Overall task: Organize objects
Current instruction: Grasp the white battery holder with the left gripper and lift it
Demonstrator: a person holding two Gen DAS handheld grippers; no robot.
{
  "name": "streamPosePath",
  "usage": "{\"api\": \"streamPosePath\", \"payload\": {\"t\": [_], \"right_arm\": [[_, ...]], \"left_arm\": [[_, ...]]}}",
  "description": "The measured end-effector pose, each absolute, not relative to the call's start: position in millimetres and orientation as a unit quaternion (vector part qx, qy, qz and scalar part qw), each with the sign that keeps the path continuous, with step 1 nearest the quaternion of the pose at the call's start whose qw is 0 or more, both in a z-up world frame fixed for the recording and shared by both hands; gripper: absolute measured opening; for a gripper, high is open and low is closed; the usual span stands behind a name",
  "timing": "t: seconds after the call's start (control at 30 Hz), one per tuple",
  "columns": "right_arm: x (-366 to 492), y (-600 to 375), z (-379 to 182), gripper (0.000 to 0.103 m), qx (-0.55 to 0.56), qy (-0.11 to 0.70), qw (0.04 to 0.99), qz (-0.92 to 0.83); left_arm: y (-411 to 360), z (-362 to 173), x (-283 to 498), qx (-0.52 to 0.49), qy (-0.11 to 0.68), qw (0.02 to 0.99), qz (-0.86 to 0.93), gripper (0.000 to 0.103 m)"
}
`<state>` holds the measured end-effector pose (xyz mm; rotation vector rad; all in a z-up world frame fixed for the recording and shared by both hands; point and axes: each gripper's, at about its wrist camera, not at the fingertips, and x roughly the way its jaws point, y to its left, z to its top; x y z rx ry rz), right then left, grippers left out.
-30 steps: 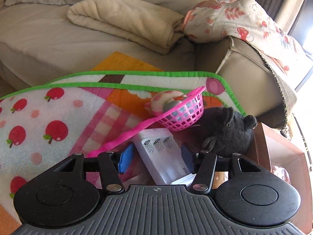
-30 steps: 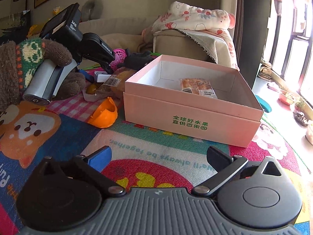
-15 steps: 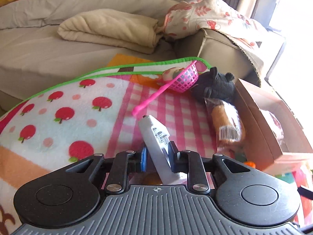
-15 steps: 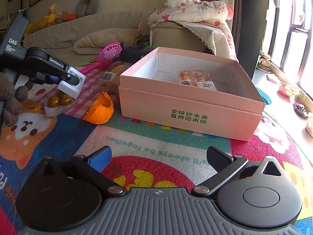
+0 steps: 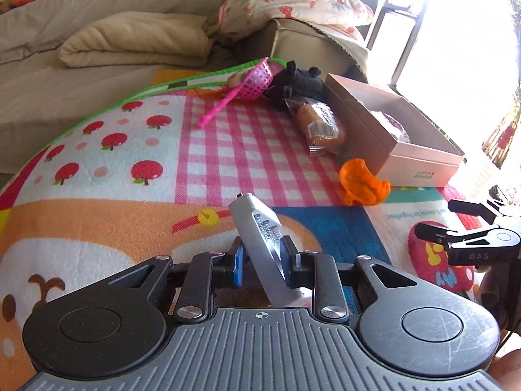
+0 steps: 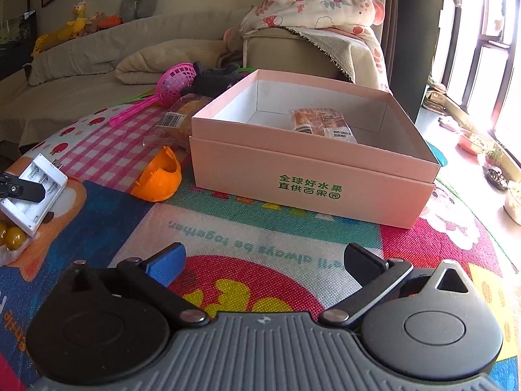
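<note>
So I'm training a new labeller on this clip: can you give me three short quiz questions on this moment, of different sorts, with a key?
1. True or false: the left gripper is shut on the white battery charger.
2. What already lies inside the pink box? A) a wrapped snack B) the orange cup C) nothing
3. Fill in: the right gripper is ____ and holds nothing.

Key: 1 true; 2 A, the wrapped snack; 3 open.
</note>
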<state>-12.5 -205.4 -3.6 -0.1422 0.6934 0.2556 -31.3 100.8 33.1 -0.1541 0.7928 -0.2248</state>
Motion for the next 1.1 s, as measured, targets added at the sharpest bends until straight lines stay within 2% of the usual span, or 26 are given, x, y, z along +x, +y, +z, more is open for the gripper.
{"api": "streamPosePath", "payload": {"t": [0.23, 0.43, 0.83, 0.87, 0.93, 1.1], "right_arm": [[-13.9, -210.4, -2.5, 0.103, -0.056, 0.333, 0.934, 0.117], [-14.3, -212.4, -2.1, 0.103, -0.047, 0.333, 0.934, 0.119], [-14.2, -212.3, -2.4, 0.103, -0.045, 0.335, 0.934, 0.118], [-14.1, -212.1, -2.6, 0.103, -0.045, 0.336, 0.933, 0.118], [-13.5, -210.9, -3.2, 0.103, -0.048, 0.339, 0.932, 0.119], [-18.9, -194.8, 1.1, 0.103, -0.062, 0.337, 0.928, 0.149]], "left_arm": [[101.7, 39.8, -33.0, -0.118, 0.377, 0.912, -0.106, 0.026], [76.6, 27.9, -28.9, -0.062, 0.397, 0.913, -0.075, 0.030], [40.1, 20.2, -15.6, -0.004, 0.390, 0.918, -0.076, 0.031], [38.8, 20.0, -16.0, 0.001, 0.387, 0.919, -0.072, 0.029], [39.6, 19.9, -17.9, 0.005, 0.379, 0.923, -0.069, 0.015], [68.4, 29.4, -34.7, -0.048, 0.354, 0.931, -0.068, 0.015]]}}
